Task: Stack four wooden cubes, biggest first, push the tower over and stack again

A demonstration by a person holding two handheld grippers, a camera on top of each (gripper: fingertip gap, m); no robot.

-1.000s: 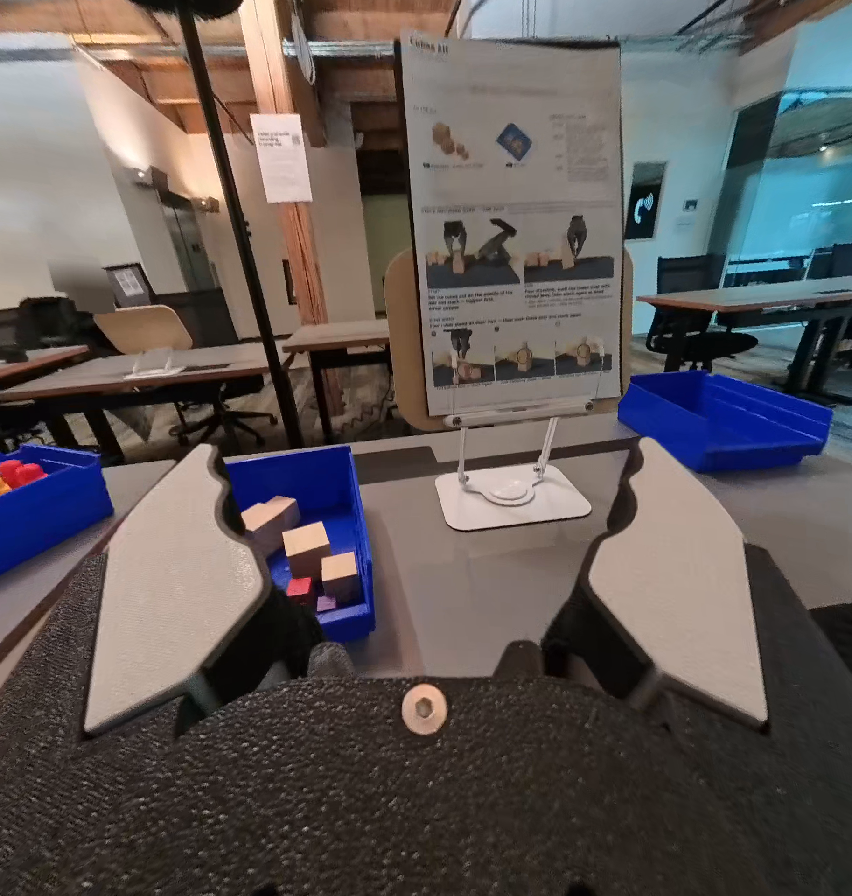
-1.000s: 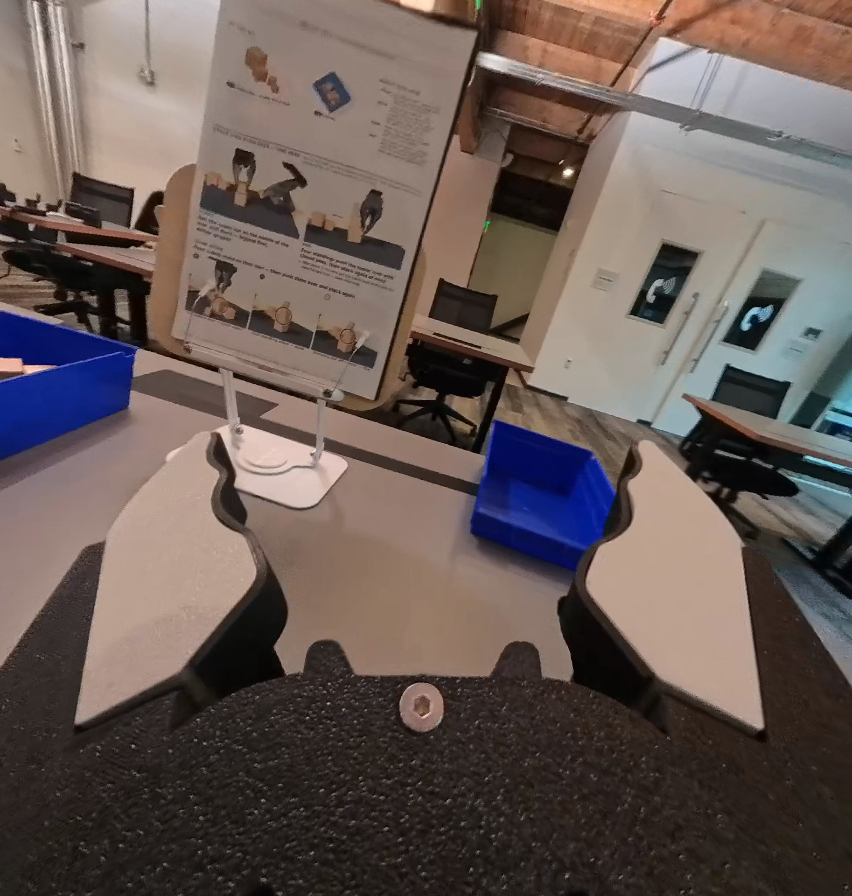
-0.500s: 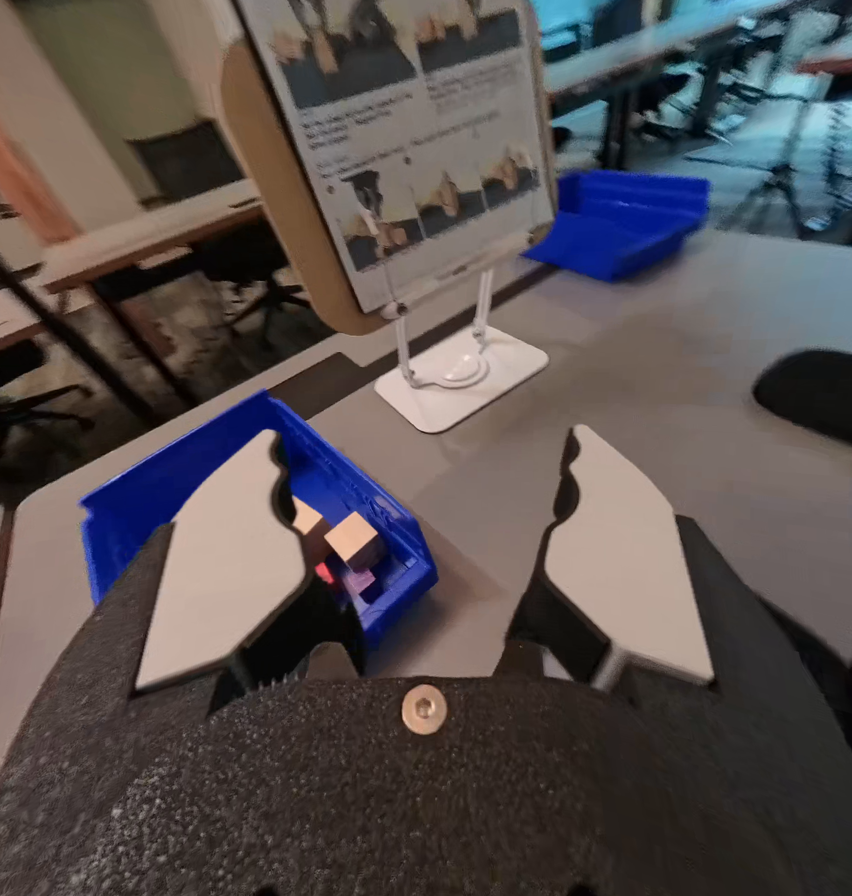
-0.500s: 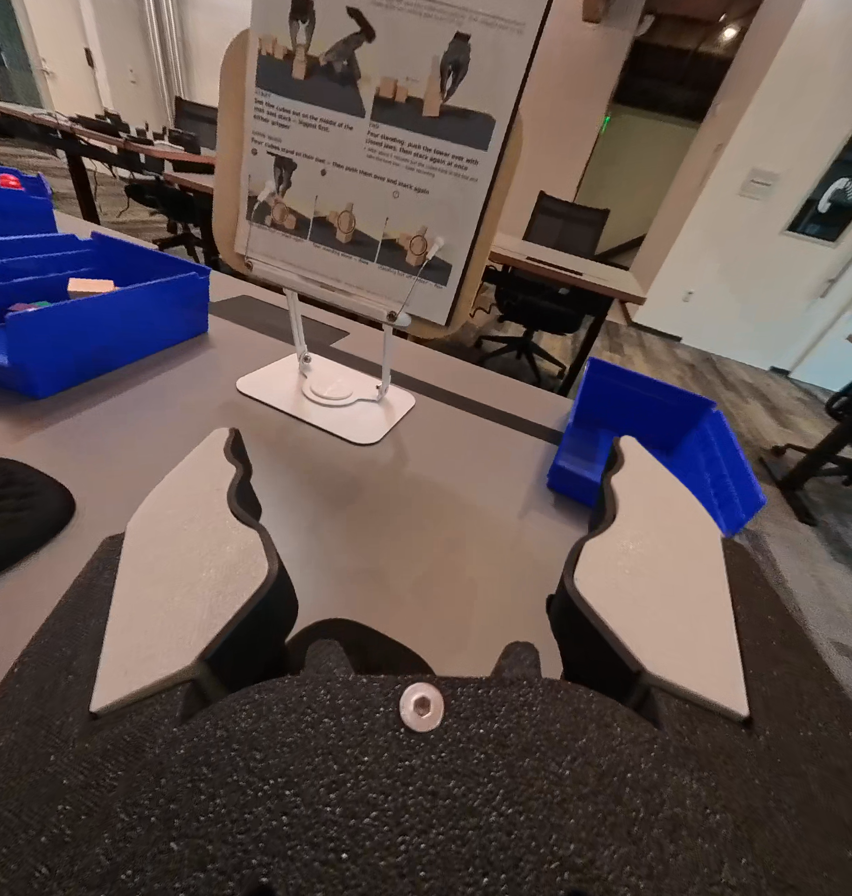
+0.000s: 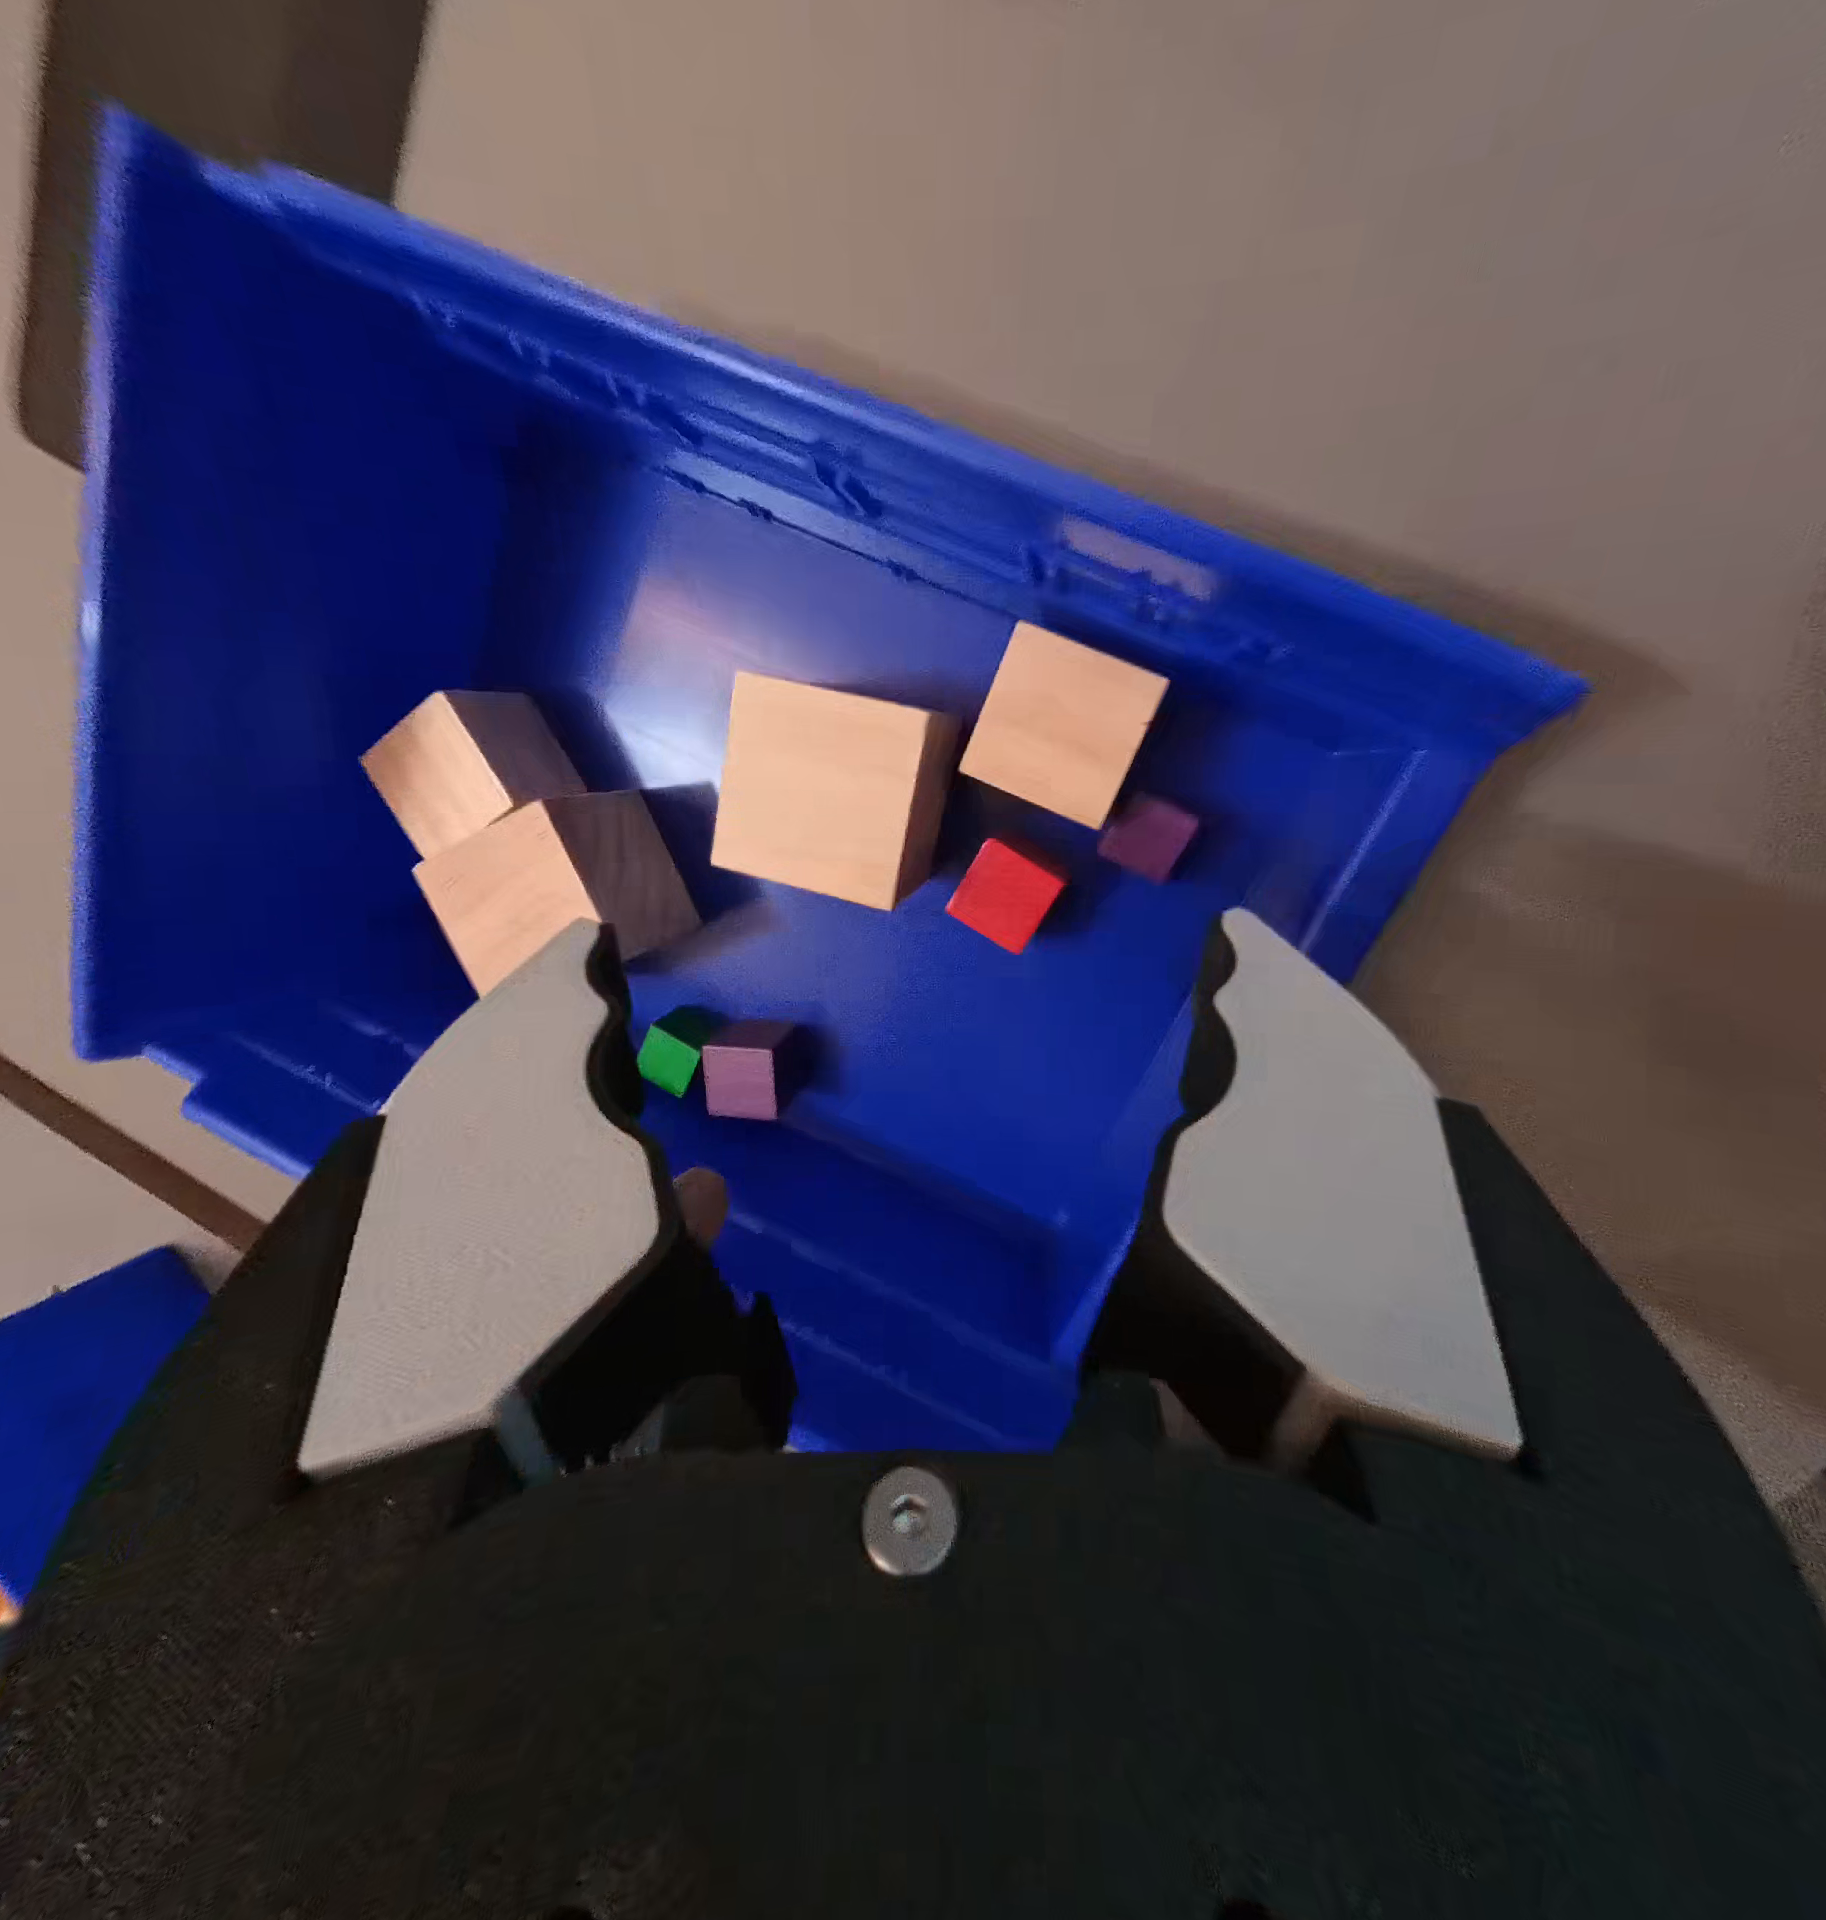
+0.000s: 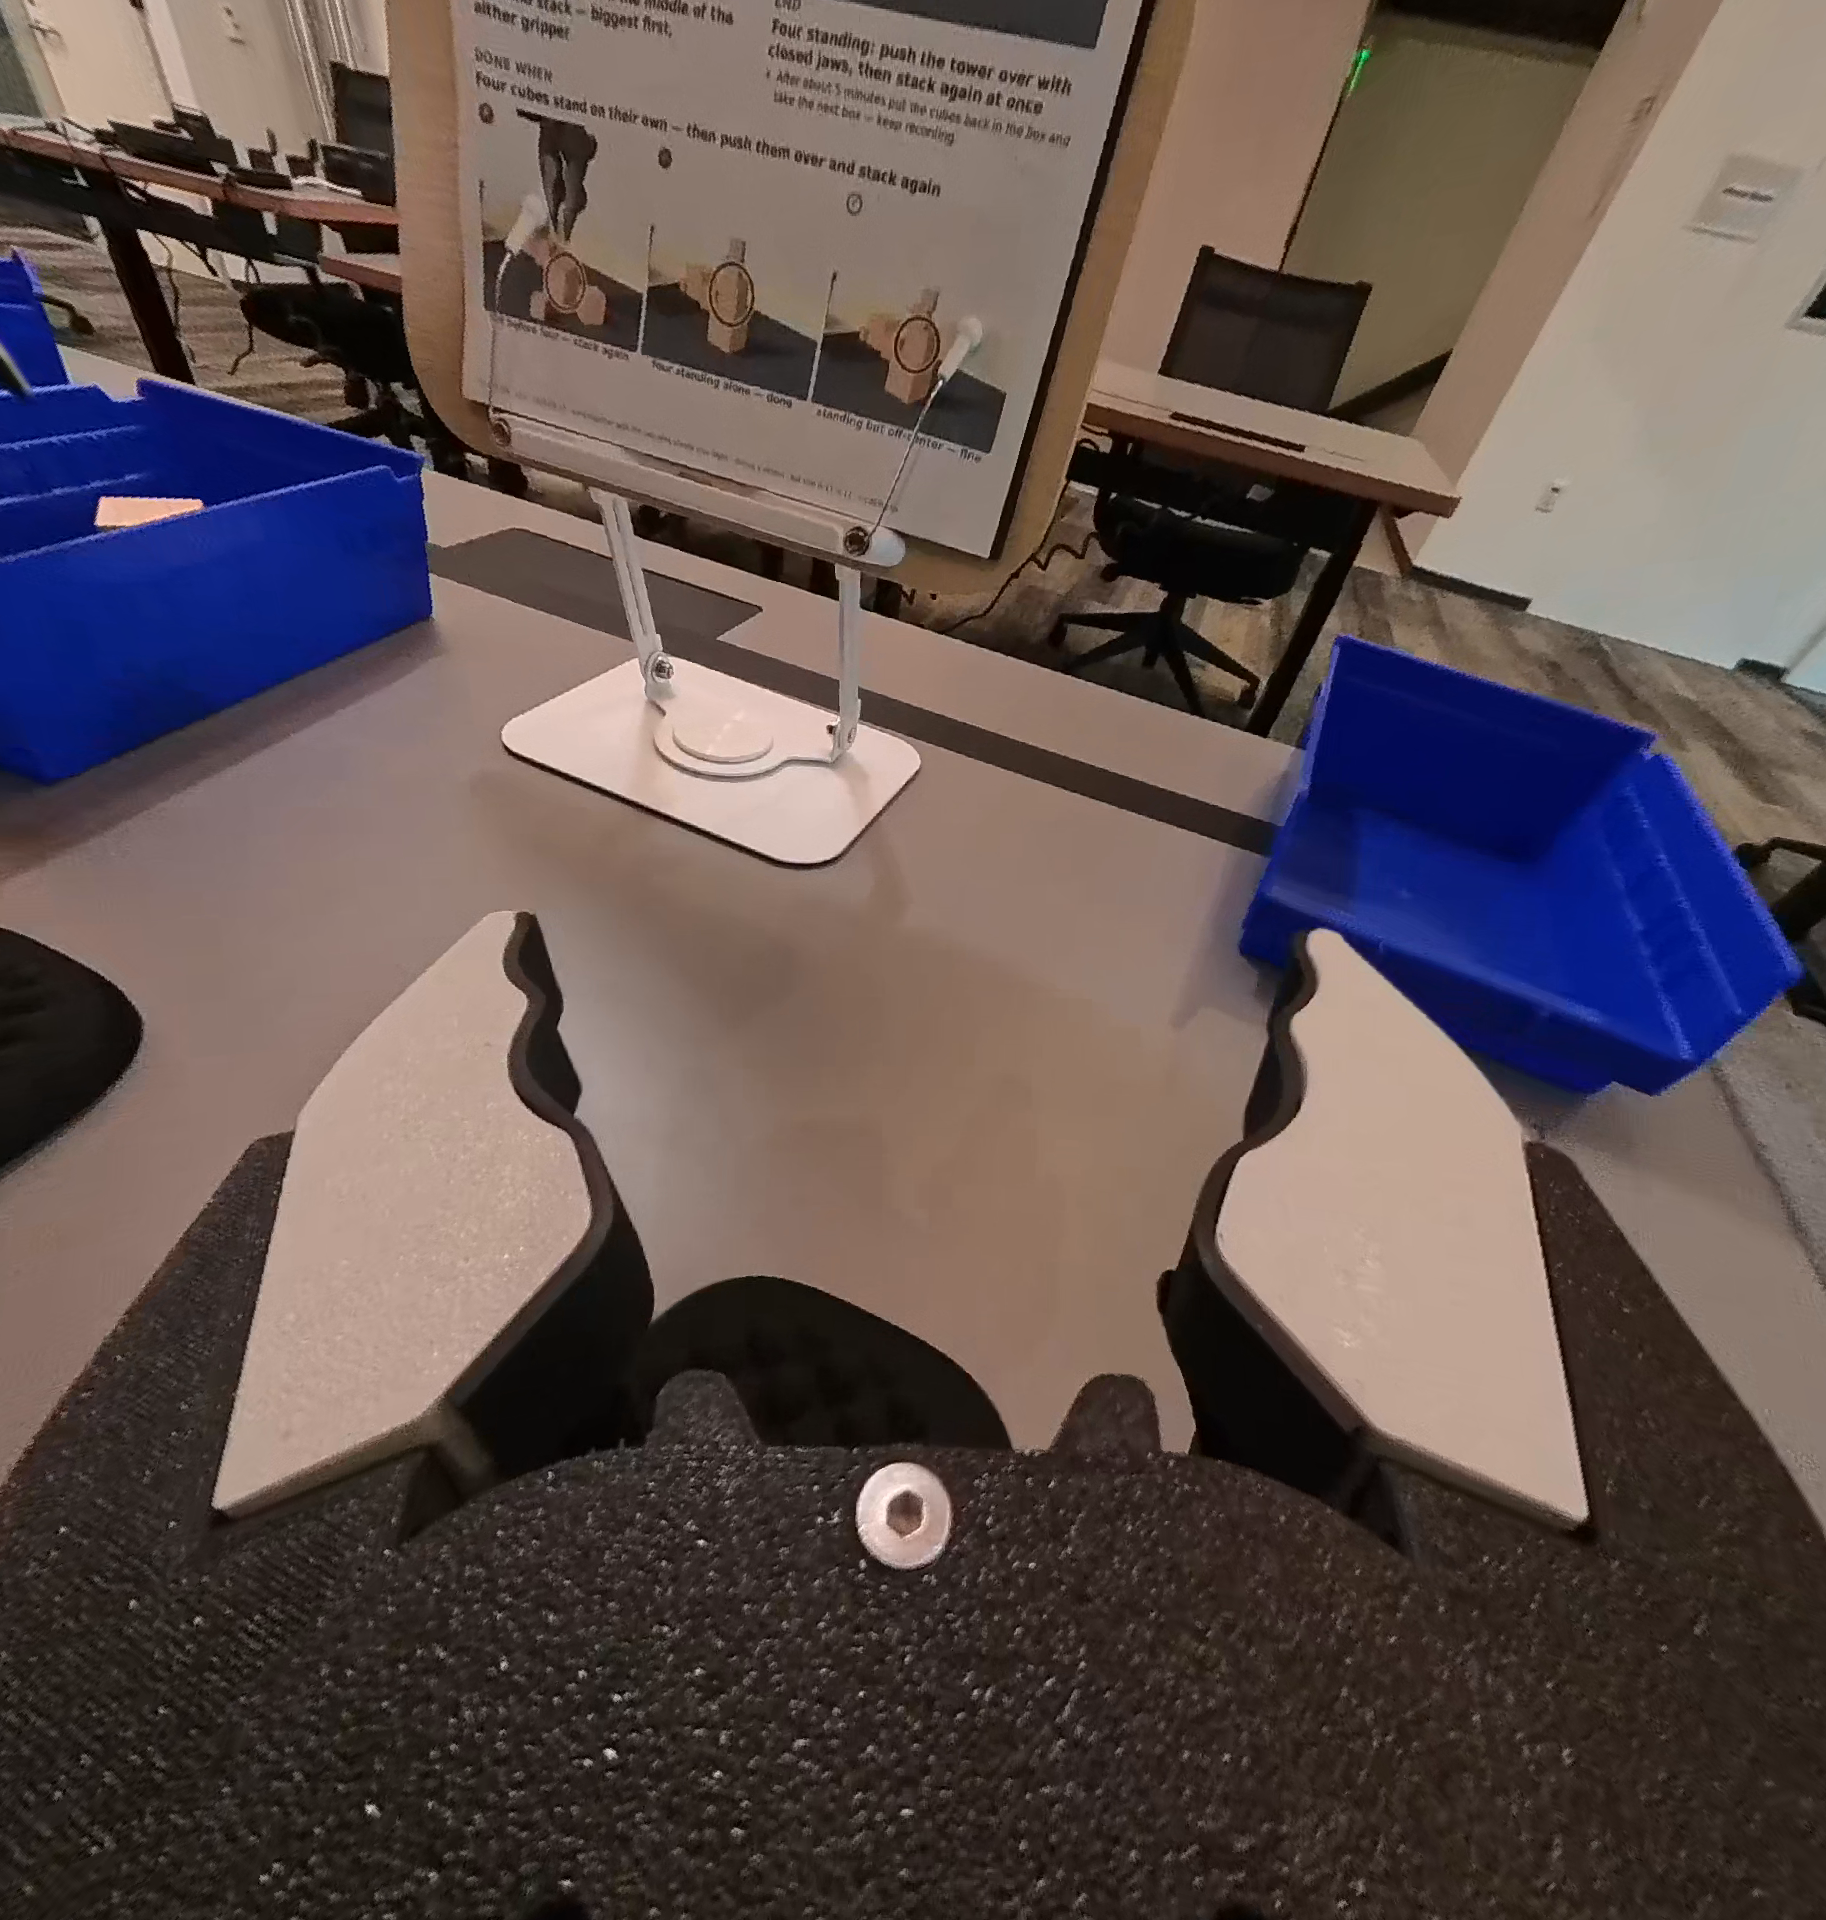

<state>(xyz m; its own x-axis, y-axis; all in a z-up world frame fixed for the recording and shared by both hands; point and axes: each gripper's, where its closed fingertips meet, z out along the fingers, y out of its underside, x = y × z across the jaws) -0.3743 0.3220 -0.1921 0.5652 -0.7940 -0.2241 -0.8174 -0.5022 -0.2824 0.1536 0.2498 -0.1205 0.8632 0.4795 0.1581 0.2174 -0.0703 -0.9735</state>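
Both my grippers spread wide and bare, left one poised over the blue bin of cubes.

My left gripper point(image 5: 904, 971) looks down into the blue bin point(image 5: 296, 540), fingers far apart and gripping nothing. Just beside my left fingertip point(image 5: 550, 997) sit a green cube point(image 5: 668, 1058) and a purple cube point(image 5: 740, 1081), touching each other. Ahead of the tips lie four wooden cubes, the biggest point(image 5: 821, 784) dead ahead, with a red cube point(image 5: 1004, 894) and a darker purple cube point(image 5: 1148, 838) ahead to the right. My right gripper point(image 6: 914, 935) hangs over the bare grey table point(image 6: 888, 1039), wide open, nothing between the pads. A white stand base point(image 6: 711, 769) lies ahead, an empty blue bin point(image 6: 1511, 904) off to the right.
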